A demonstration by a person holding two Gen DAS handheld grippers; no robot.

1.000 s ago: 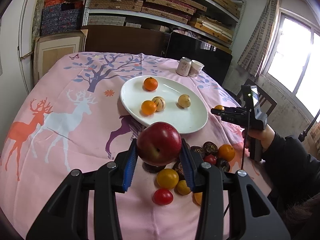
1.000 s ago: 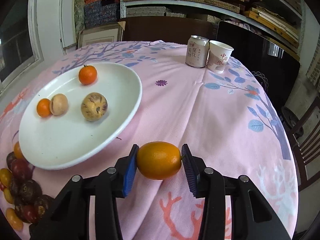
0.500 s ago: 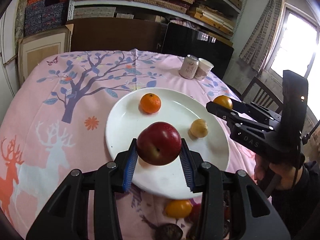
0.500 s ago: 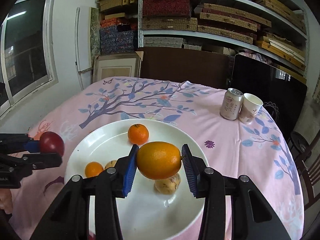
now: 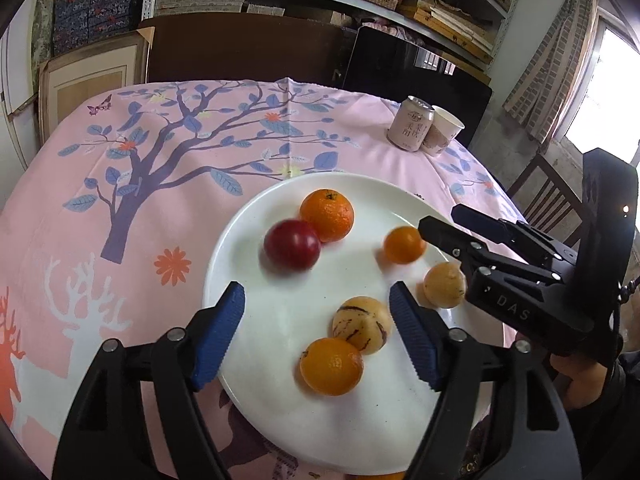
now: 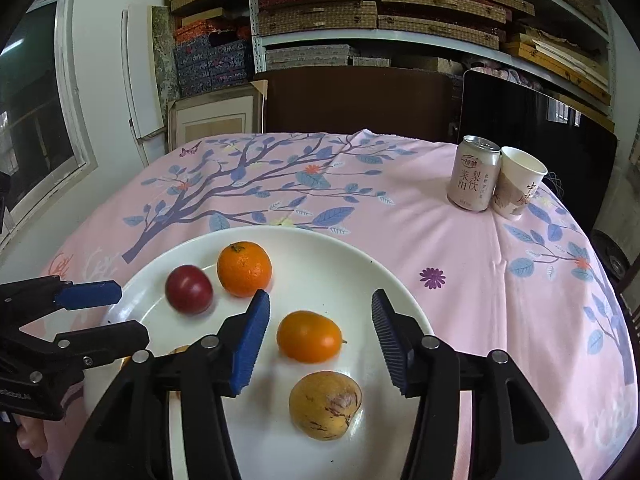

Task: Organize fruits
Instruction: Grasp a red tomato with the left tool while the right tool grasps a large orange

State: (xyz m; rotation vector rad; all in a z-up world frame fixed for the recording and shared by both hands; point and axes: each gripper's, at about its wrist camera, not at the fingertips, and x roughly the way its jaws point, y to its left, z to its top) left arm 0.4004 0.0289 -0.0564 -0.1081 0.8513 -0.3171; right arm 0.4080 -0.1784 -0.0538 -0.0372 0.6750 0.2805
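A white plate [image 5: 280, 312] [image 6: 352, 276] lies on the pink tablecloth and holds several fruits. A red apple [image 5: 292, 244] [image 6: 189, 289] lies on it beside a large orange [image 5: 327, 215] [image 6: 244, 268]. A smaller orange fruit [image 5: 404, 244] [image 6: 309, 336] lies free between the fingers of my right gripper [image 6: 318, 340]. Two yellow-brown fruits [image 5: 362, 330] [image 6: 325, 405] and another orange [image 5: 331, 366] lie nearer. My left gripper [image 5: 318, 338] is open and empty above the plate's near side. My right gripper is open and empty too, seen at the right in the left wrist view [image 5: 444, 224].
A drink can [image 5: 411, 128] [image 6: 473, 174] and a paper cup [image 5: 442, 135] [image 6: 518, 186] stand at the far right of the table. A dark chair back and shelves of boxes stand behind the table. A wooden chair [image 5: 544, 200] stands at the right.
My left gripper has opened and let the red apple onto the plate. My right gripper has opened and let the small orange fruit onto the plate. Both grippers moved forward over the plate.
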